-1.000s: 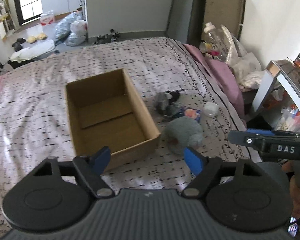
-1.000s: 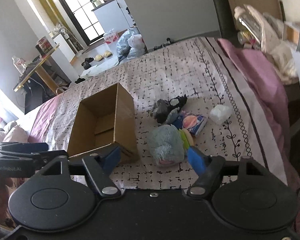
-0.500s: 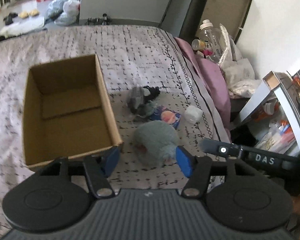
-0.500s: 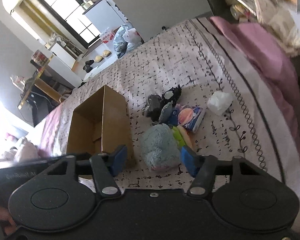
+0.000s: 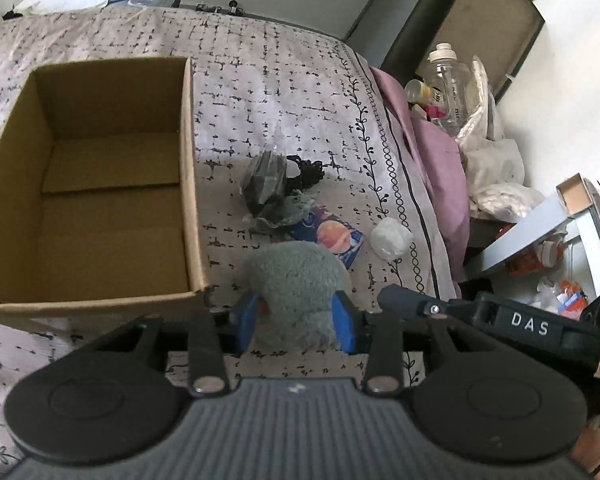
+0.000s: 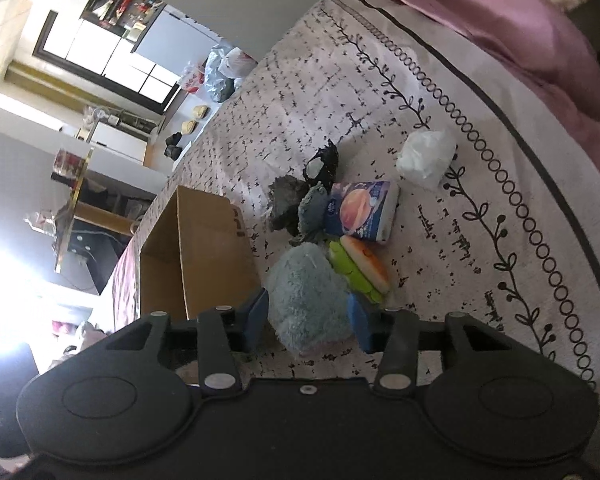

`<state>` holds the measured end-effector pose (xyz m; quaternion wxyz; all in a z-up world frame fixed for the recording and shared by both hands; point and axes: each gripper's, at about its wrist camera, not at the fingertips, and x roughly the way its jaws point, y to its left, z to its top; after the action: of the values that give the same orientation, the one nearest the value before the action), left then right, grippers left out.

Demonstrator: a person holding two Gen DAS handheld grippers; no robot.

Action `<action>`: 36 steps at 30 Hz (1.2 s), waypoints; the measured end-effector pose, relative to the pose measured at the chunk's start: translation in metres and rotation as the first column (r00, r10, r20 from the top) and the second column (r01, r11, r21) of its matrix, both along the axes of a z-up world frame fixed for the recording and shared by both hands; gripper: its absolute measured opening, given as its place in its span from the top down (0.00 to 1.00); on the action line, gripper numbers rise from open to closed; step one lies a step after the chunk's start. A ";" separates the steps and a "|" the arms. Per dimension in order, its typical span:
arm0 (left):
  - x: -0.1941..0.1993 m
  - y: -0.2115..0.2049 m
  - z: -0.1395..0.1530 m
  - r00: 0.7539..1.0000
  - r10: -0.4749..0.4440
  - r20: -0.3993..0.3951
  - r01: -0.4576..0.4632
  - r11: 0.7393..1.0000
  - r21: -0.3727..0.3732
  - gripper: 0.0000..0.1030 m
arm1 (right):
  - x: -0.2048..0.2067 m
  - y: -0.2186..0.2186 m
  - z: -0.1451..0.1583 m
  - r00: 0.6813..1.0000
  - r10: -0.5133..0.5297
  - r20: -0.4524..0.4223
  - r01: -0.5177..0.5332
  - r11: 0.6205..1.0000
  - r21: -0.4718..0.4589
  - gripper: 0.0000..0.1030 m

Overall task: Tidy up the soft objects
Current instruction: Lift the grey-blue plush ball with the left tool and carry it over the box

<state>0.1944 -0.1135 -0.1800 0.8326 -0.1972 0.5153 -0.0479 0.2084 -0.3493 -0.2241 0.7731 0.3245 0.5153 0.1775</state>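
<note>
A grey-blue plush toy (image 5: 298, 280) lies on the bedspread just right of an open cardboard box (image 5: 96, 184). My left gripper (image 5: 296, 320) is around the plush, its blue pads close against both sides. My right gripper (image 6: 308, 316) also straddles the same plush (image 6: 306, 308), pads close to its sides but apart. Beyond the plush lie a soft burger toy (image 6: 360, 268), a blue tissue pack (image 6: 360, 208), grey and black cloth items (image 5: 276, 188) and a white soft lump (image 5: 390, 238). The box is empty.
The bed's right edge, with a pink sheet (image 5: 432, 152), runs near the pile. Bottles and bags (image 5: 460, 92) crowd a stand beyond it. The right gripper's body (image 5: 500, 320) shows at the right of the left wrist view.
Both grippers have moved down and in toward the plush. The left jaws have narrowed around it. The right wrist view has tilted sideways.
</note>
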 end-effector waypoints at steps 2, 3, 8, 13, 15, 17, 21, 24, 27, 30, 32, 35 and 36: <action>0.003 -0.001 -0.007 1.000 0.014 -0.013 -0.014 1.000 -0.007 0.62 | 0.004 -0.001 -0.004 1.000 -0.010 -0.016 0.010 1.000 0.021 0.62; 0.004 -0.002 -0.009 1.000 0.018 -0.019 -0.018 1.000 -0.012 0.62 | 0.007 0.000 -0.007 1.000 -0.010 -0.022 0.011 1.000 0.027 0.62; 0.012 -0.005 -0.018 1.000 0.025 -0.010 -0.025 1.000 0.002 0.62 | 0.018 0.004 -0.018 0.998 0.004 -0.055 -0.002 0.999 0.043 0.62; 0.018 -0.008 -0.026 1.000 0.025 -0.013 -0.025 1.000 0.004 0.62 | 0.027 0.009 -0.028 0.996 0.010 -0.087 -0.005 0.999 0.052 0.61; 0.020 -0.010 -0.028 0.999 0.031 -0.016 -0.031 0.999 0.009 0.62 | 0.030 0.011 -0.033 0.994 0.005 -0.108 0.001 0.998 0.058 0.61; 0.022 -0.012 -0.029 0.999 0.043 -0.026 -0.043 0.999 0.012 0.62 | 0.032 0.011 -0.036 0.993 -0.009 -0.119 0.015 0.999 0.052 0.61; 0.023 -0.014 -0.028 0.999 0.040 -0.026 -0.038 0.996 0.075 0.62 | 0.033 0.012 -0.043 0.990 -0.011 -0.140 0.020 0.998 0.061 0.61; 0.023 -0.009 -0.027 0.997 0.071 -0.027 -0.067 0.991 0.119 0.62 | 0.033 0.015 -0.043 0.991 -0.010 -0.134 0.017 0.998 0.055 0.61; 0.022 -0.006 -0.028 0.998 0.058 -0.028 -0.055 0.993 0.106 0.62 | 0.033 0.017 -0.043 0.992 -0.008 -0.129 0.015 0.999 0.052 0.61; 0.020 -0.007 -0.033 0.995 0.082 -0.059 -0.075 0.991 0.113 0.62 | 0.033 0.019 -0.045 0.991 -0.001 -0.132 0.009 0.998 0.056 0.61; 0.017 -0.006 -0.037 0.993 0.096 -0.074 -0.089 0.992 0.092 0.62 | 0.031 0.018 -0.046 0.992 -0.006 -0.129 0.013 0.998 0.058 0.64; 0.015 -0.009 -0.044 0.993 0.101 -0.066 -0.098 0.994 0.052 0.62 | 0.029 0.014 -0.048 0.992 -0.024 -0.126 0.033 0.997 0.073 0.71; 0.016 -0.009 -0.047 0.992 0.109 -0.067 -0.107 0.994 0.031 0.62 | 0.029 0.012 -0.050 0.991 -0.034 -0.132 0.045 0.995 0.084 0.73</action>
<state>0.2101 -0.1221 -0.2266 0.8185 -0.2151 0.5326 0.0112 0.2371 -0.3372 -0.2738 0.7263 0.3788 0.5501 0.1625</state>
